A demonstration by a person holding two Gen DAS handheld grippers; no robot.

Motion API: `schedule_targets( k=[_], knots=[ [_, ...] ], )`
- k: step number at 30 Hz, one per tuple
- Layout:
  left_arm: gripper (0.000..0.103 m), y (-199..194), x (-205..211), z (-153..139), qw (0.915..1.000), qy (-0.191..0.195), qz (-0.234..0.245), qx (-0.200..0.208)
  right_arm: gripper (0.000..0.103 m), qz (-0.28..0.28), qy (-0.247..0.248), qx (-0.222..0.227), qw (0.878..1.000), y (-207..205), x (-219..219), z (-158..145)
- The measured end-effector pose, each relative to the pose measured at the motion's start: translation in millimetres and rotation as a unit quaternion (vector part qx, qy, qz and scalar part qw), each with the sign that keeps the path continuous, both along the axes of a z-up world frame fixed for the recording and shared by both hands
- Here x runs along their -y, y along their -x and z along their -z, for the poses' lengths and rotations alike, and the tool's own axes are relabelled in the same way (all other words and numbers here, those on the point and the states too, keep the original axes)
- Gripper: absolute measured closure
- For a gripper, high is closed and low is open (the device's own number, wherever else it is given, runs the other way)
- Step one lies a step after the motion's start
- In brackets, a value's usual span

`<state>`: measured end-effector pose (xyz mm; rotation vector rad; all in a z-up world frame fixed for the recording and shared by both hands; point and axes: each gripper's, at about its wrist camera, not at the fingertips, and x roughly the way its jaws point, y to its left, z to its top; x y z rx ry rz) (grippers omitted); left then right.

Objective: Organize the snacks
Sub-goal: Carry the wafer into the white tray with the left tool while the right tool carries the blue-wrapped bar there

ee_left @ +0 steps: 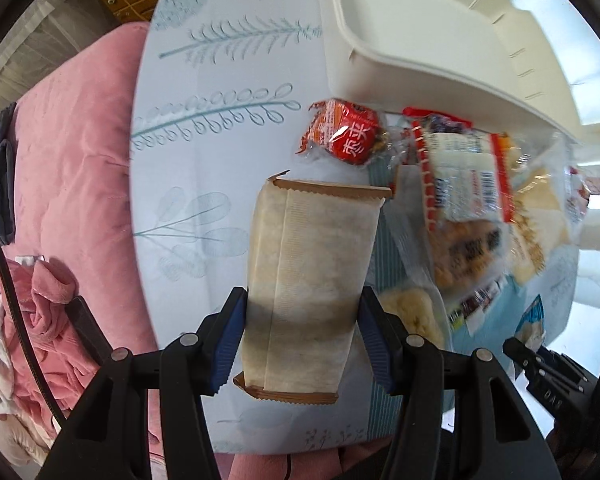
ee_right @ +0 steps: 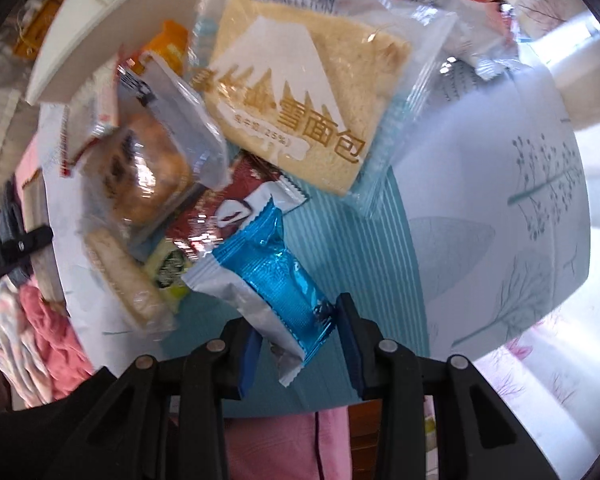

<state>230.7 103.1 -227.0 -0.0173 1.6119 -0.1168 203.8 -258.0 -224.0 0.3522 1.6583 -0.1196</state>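
Observation:
In the left wrist view my left gripper (ee_left: 303,300) points down over the table, shut on a long beige snack packet (ee_left: 312,264) with brown crimped ends. Both blue pads press its sides and it hangs above the cloth. In the right wrist view my right gripper (ee_right: 294,312) is shut on a shiny blue-and-white snack packet (ee_right: 276,272), which is tilted and lifted off the pile. A heap of wrapped snacks lies below: a sliced bread pack (ee_right: 300,92), a pastry in clear wrap (ee_right: 148,172) and a red packet (ee_left: 346,132).
A white plastic tray (ee_left: 380,40) stands at the far side of the table, behind the heap. The tablecloth (ee_left: 220,120) is pale blue with leaf prints. A pink blanket (ee_left: 72,152) lies off the table's left edge. Bare cloth (ee_right: 500,220) shows to the right of the pile.

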Motion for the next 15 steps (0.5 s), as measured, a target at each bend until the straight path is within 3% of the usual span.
schedule_targets(
  k=[10, 11, 15],
  knots=[
    [0.049, 14.3, -10.2, -67.0, 0.9993, 0.028, 0.018, 0.017, 0.067, 0.044, -0.033, 0.062, 0.997, 8.6, 3.6, -77.5],
    [0.049, 14.8, -9.9, -74.9, 0.9991, 0.029, 0.022, 0.023, 0.067, 0.045, -0.037, 0.07, 0.996, 26.1, -7.0, -87.7],
    [0.049, 14.2, -5.8, -103.9, 0.9979, 0.033, 0.031, 0.046, 0.067, 0.041, -0.047, 0.098, 0.993, 24.6, -40.1, -108.1]
  ],
)
